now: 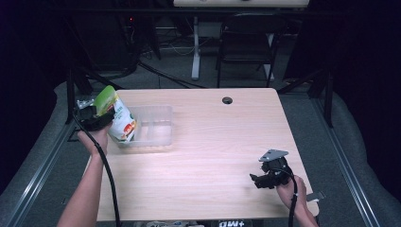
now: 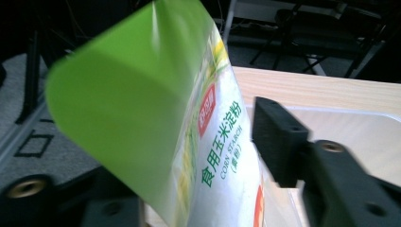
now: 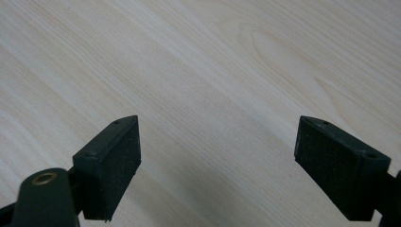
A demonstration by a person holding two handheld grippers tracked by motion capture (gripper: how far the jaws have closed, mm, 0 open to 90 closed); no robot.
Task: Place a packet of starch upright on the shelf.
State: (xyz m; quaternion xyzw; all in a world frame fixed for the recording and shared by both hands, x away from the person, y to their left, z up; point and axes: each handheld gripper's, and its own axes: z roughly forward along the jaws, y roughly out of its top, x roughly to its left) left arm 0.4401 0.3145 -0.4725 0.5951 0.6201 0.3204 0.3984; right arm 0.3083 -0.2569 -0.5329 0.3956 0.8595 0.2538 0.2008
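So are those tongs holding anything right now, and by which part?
The left tongs grip a corn starch pouch near its green upper end, holding it tilted over the clear plastic tray. The right tongs are open above bare table, holding nothing.

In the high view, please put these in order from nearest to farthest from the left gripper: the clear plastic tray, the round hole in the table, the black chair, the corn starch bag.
1. corn starch bag: between the jaws of the left gripper, at the table's left edge.
2. clear plastic tray: just right of the bag.
3. round hole: near the table's far edge.
4. black chair: on the floor beyond the table.
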